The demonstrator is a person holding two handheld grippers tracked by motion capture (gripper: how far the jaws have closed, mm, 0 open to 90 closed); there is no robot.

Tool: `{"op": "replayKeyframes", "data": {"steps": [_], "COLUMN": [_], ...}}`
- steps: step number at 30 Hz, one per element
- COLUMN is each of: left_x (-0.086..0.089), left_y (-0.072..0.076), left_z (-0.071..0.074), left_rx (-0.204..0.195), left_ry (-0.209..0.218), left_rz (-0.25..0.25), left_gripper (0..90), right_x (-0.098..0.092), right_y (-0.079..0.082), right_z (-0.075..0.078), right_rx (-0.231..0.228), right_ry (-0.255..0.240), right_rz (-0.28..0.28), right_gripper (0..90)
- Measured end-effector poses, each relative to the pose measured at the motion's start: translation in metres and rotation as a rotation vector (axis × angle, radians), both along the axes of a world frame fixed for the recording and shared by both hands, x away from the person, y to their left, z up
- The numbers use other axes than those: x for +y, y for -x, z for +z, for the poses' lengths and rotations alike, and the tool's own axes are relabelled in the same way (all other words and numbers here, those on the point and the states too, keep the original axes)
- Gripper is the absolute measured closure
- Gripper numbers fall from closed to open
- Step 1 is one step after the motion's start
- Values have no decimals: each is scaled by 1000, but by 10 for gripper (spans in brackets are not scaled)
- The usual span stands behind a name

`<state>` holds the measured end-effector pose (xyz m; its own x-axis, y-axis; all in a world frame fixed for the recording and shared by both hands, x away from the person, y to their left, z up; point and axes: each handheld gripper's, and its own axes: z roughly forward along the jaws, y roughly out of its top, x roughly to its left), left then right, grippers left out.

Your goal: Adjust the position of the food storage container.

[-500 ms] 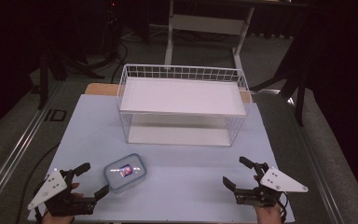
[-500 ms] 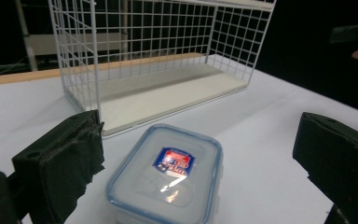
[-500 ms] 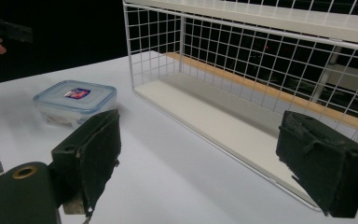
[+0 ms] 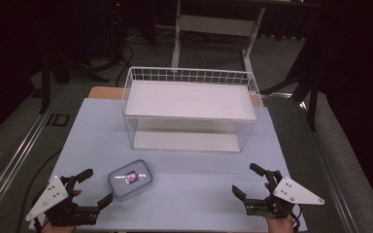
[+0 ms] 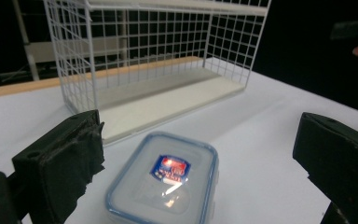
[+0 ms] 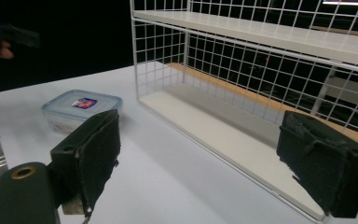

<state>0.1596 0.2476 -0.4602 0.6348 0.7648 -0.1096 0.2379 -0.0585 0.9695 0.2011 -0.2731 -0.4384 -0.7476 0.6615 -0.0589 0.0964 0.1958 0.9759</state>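
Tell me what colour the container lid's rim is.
Blue, around a clear lid; the left gripper view shows it best.

Dark room, grey floor [image 4: 9, 126] (white desk frame [image 4: 213, 24] behind).

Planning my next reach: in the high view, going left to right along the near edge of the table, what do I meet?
Left gripper, open → lidded plastic container lying flat on the table → right gripper, open. The wire shelf rack stands farther back, not on this line.
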Motion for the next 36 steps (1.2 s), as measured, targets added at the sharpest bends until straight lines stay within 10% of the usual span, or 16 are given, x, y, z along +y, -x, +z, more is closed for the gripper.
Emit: {"op": "replayKeyframes", "data": {"steps": [11,18,22,26,36], "left_x": [20,33,30,34,15], "left_y": [-14,-23,-27,-29,-39], "left_z": [18,-5,-26,-35,-55], "left_rx": [74,189,292,359,439], "left_ry": [-114,-173,-294,-300,-384], "left_rz": [54,62,51,26,-65], "left_gripper": [98,539,743,898,900], "right_x": [6,7,8,9,10], "right_y": [1,-1,-2,0,-2], "right_z": [-1,-4,-5,-4,-7], "right_rx": [5,22,29,20,35], "right_ry": [-7,-7,-10,-2,2], "right_rz": [13,20,23,29,38], "right_gripper": [132,132,132,132,133]}}
